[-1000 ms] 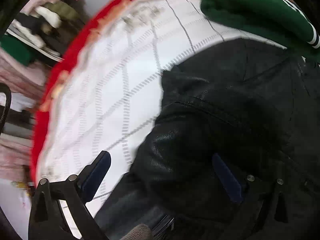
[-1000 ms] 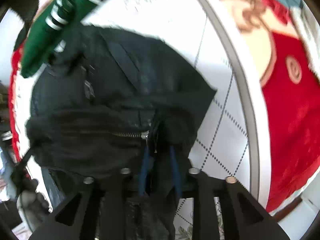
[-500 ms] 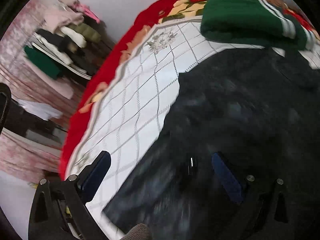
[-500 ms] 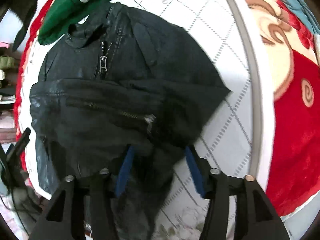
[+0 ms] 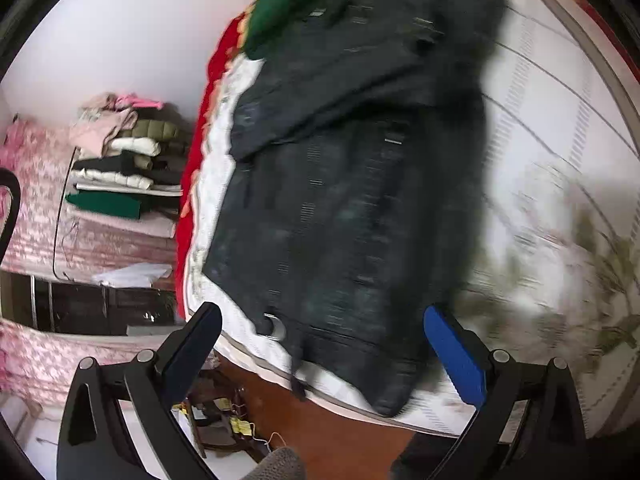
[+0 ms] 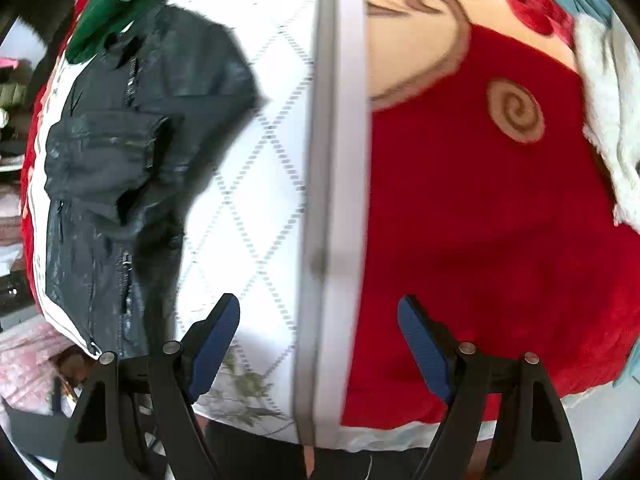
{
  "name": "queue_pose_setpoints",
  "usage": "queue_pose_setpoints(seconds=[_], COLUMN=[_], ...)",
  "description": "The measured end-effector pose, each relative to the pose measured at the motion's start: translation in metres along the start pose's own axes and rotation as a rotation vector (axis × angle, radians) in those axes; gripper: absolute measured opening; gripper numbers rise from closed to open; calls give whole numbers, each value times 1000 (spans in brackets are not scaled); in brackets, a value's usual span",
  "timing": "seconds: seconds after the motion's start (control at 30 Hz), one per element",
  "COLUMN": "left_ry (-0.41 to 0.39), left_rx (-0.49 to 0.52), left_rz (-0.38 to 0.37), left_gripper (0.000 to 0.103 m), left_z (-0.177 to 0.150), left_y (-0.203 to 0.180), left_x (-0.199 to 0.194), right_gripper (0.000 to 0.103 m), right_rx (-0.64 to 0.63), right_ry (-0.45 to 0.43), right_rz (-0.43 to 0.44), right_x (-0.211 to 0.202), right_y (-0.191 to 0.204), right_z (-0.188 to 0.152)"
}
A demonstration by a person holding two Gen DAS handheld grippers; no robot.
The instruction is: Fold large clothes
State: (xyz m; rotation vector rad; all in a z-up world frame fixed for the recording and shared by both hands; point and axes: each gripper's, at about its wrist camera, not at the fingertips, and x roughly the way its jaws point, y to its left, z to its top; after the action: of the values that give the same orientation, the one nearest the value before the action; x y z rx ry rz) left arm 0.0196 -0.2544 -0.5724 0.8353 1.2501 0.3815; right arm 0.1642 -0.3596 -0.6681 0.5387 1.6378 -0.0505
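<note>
Black jacket [image 5: 344,184] lay lengthwise straight ahead of the left gripper [image 5: 320,344], off to the left of the right gripper [image 6: 318,340]; both jaws wide, empty. Left nearer.

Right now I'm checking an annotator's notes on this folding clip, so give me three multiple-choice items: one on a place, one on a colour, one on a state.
1. Where does the green striped knit garment lie?
A. by the collar of the black leather jacket
B. by its hem
C. on the red blanket

2. Colour of the quilted cover under the jacket?
A. blue
B. white
C. brown

3. State of the right tool?
A. shut on the jacket
B. shut, empty
C. open, empty

Key: A, it lies at the collar end; B, white with grey diamonds; C, jaws apart, nothing between.
</note>
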Motion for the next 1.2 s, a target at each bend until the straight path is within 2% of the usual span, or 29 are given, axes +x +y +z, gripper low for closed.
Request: queue_pose_setpoints(seconds=[0.1,0.23,0.33,0.37,0.4,0.43,0.47,0.5,0.53,0.57,0.7,0.77,0.8,0.83,0.87,0.97,1.07,1.17,1.2], left_ry=[45,62,58,55,53,57,55,39,19,10,-12,-28,-32,-38,-44,-64,-76,-82,-76], left_rx=[26,-33,-73,-87,-103,-128,-140,-150,-154,-155,-166,-168,-166,-171,-175,-179,-165,-132,-128], left_rz=[50,82,71,63,48,-1,-24,-48,-67,-72,-112,-129,-134,-145,-159,-213,-280,-383,-446], left_gripper=[103,103,102,99,81,55,44,25,15,13,9,9,8,7,7,7,6,6,6], left_z=[8,26,37,38,39,41,40,39,39,40,39,37,39,38,37,33,21,0,-7], left_y=[-27,-17,1,6,13,23,23,26,31,29,32,39,39,44,48,63,81,105,119], left_x=[21,50,67,69,72,76,73,70,67,65,56,52,50,48,47,37,23,-3,-14], right_gripper=[83,83,83,83,83,83,83,83,83,83,83,84,81,50,35,27,24,23,23], right_rx=[12,12,30,47,56,65,77,89,104,123,232,301,321,330,331,355,304,259,258], right_ry=[4,0,-3,-12,-19,-26,-32,-37,-41,-43,13,10,-6,-14,-6,-20,-44,-47,-43], right_rz=[3,18,91,160,220,282,358,430,499,575,774,837,859,858,839,820,766,665,642], right_x=[0,7,17,23,23,27,32,36,42,51,91,100,102,107,108,95,53,1,-10], right_y=[-26,-37,-38,-34,-33,-28,-21,-15,-7,1,22,29,35,47,51,55,56,50,50], right_z=[-3,3,14,21,22,28,34,40,45,51,65,70,72,74,76,71,61,38,31])
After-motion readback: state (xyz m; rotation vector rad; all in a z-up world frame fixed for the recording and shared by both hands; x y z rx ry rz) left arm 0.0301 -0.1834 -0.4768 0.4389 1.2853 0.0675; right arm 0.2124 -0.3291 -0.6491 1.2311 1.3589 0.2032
